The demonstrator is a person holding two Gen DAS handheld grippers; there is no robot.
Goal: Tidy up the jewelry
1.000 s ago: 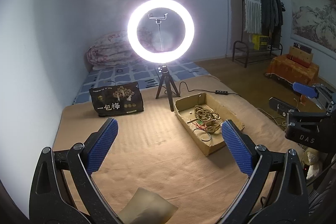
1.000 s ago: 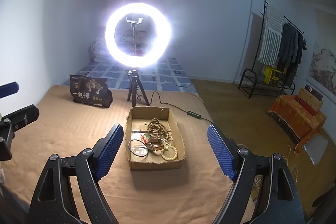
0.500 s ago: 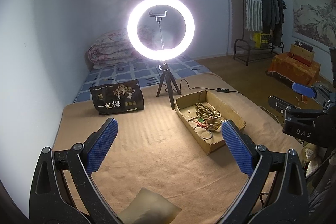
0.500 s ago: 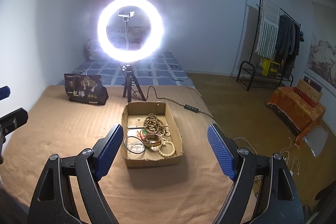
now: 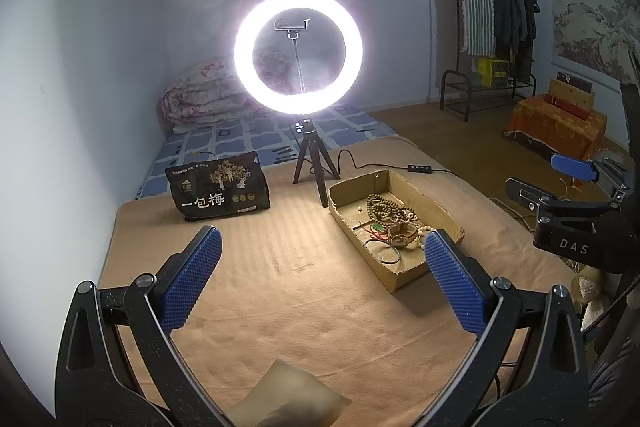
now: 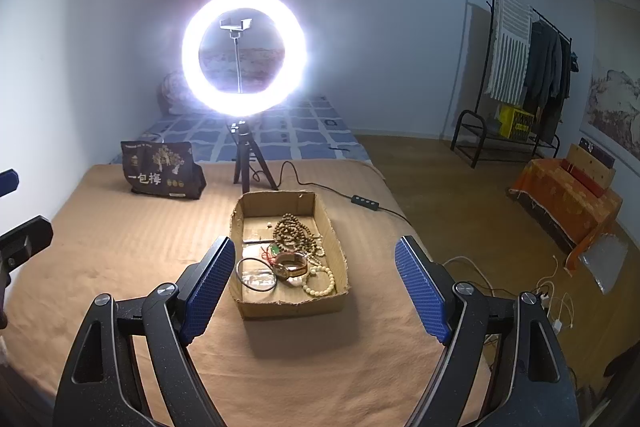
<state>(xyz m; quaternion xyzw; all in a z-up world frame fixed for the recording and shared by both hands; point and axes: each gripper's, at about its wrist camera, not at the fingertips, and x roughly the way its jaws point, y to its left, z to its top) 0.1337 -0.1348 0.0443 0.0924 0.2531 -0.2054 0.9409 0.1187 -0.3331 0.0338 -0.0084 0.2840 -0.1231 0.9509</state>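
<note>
Right wrist view: the right gripper (image 6: 316, 283) is spread wide and holds nothing, above the brown blanket (image 6: 120, 247). Between its fingers lies the cardboard tray (image 6: 338, 247), near the blanket's right edge. Inside are a long brown bead string (image 6: 294, 229), a watch (image 6: 290, 263), a cream bead bracelet (image 6: 319, 281) and a dark bangle (image 6: 256, 275). Behind the tray stands a ring light (image 6: 244, 53) on a tripod, beside a dark snack bag (image 6: 162, 171). The left gripper (image 5: 320, 279) is also released, empty.

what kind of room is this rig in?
Most likely a bedroom at home: a rolled quilt on a blue patterned mattress, a clothes rack with hanging garments, and a lit ring light.
</note>
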